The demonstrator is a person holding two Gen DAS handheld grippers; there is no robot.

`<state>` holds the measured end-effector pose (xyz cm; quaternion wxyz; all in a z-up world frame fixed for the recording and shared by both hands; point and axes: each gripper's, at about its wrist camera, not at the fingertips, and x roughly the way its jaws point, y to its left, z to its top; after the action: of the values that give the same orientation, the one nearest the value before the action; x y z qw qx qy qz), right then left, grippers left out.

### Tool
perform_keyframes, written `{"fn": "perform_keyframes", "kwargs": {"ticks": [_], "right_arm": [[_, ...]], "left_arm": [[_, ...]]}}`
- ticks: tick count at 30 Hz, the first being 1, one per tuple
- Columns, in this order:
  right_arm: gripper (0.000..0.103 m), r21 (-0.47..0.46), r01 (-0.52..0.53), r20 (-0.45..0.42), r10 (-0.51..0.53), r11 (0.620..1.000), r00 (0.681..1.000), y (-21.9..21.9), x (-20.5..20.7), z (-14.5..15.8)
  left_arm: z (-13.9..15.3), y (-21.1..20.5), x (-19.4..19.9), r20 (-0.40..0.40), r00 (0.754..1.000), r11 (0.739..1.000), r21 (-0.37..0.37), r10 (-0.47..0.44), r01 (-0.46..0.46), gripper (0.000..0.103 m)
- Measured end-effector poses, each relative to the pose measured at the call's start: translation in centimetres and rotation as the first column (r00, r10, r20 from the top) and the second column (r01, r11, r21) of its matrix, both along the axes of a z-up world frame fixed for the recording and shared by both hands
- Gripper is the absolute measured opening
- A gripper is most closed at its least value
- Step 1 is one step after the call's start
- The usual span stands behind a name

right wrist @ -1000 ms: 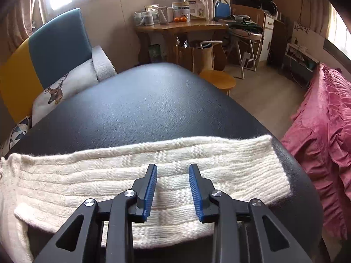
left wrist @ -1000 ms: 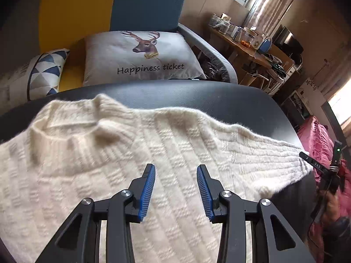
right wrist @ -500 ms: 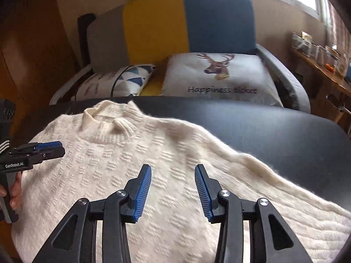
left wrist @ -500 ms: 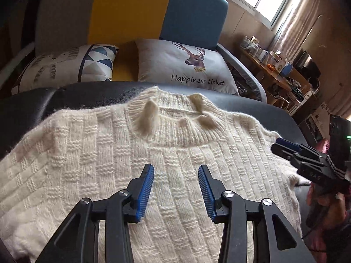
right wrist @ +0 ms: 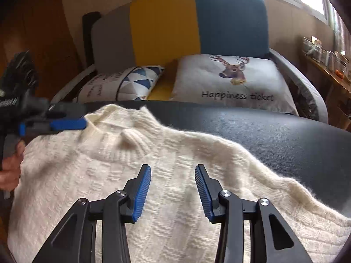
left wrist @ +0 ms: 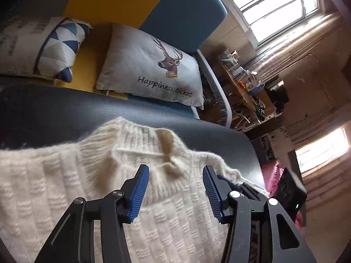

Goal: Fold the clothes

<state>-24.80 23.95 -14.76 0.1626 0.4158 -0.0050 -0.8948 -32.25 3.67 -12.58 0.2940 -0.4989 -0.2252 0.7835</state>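
A fuzzy cream cable-knit sweater [right wrist: 166, 197] lies spread on the black surface [right wrist: 274, 135]; both claws, left [left wrist: 175, 189] and right [right wrist: 173, 191], gape released above it.

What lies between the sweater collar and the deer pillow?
Only a bare strip of black table separates the sweater collar from the deer pillow, seen in both views.

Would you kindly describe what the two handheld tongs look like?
Both the left tongs and the right tongs have black angular linkage arms with silver rivets and ribbed blue pads. The right wrist view shows white lettering, too blurred to read, on the left unit's black body.
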Motion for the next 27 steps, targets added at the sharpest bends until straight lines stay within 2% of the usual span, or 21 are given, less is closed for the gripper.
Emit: {"fn": "perform_keyframes", "kwargs": {"ticks": [4,8,12,14,15,17,19,22,27], "right_arm": [[0.043,-0.011,-0.020,0.029,0.021,1.000,0.999,-0.5,-0.3,-1.4],[0.043,-0.094,-0.014,0.036,0.018,0.995,0.999,0.6,-0.4,-1.6],[0.043,-0.118,-0.013,0.038,0.017,0.993,0.999,0.8,-0.5,-1.7],[0.044,-0.109,-0.012,0.036,0.016,0.994,0.999,0.7,-0.4,-1.7],[0.044,-0.105,-0.011,0.034,0.015,0.994,0.999,0.7,-0.4,-1.7],[0.044,-0.097,-0.011,0.032,0.014,0.995,0.999,0.6,-0.4,-1.7],[0.044,-0.088,-0.010,0.029,0.013,0.996,1.000,0.4,-0.4,-1.7],[0.044,-0.065,-0.009,0.023,0.011,0.998,1.000,0.1,-0.3,-1.7],[0.044,-0.051,-0.008,0.021,0.009,0.999,1.000,0.1,-0.2,-1.6]], "left_arm": [[-1.1,3.1,-2.8,0.059,0.997,0.998,-0.010,-0.057,0.058,0.052],[-1.9,5.2,-3.8,0.070,0.994,0.996,-0.028,-0.082,0.084,0.052],[-2.8,6.5,-4.4,0.093,0.988,0.992,-0.025,-0.125,0.128,0.048],[-3.0,7.0,-4.4,0.091,0.986,0.989,-0.019,-0.142,0.144,0.020],[-2.7,7.3,-4.4,0.081,0.986,0.989,-0.002,-0.144,0.145,0.002],[-1.9,7.7,-4.5,0.043,0.990,0.990,0.027,-0.137,0.136,0.002],[-1.9,8.1,-5.0,0.025,0.993,0.993,-0.023,-0.113,0.113,0.002],[-3.9,8.5,-5.9,0.068,0.994,0.987,-0.124,-0.090,0.098,0.004],[-2.8,7.5,-5.6,0.068,0.995,0.990,-0.116,-0.075,0.082,0.006]]}}
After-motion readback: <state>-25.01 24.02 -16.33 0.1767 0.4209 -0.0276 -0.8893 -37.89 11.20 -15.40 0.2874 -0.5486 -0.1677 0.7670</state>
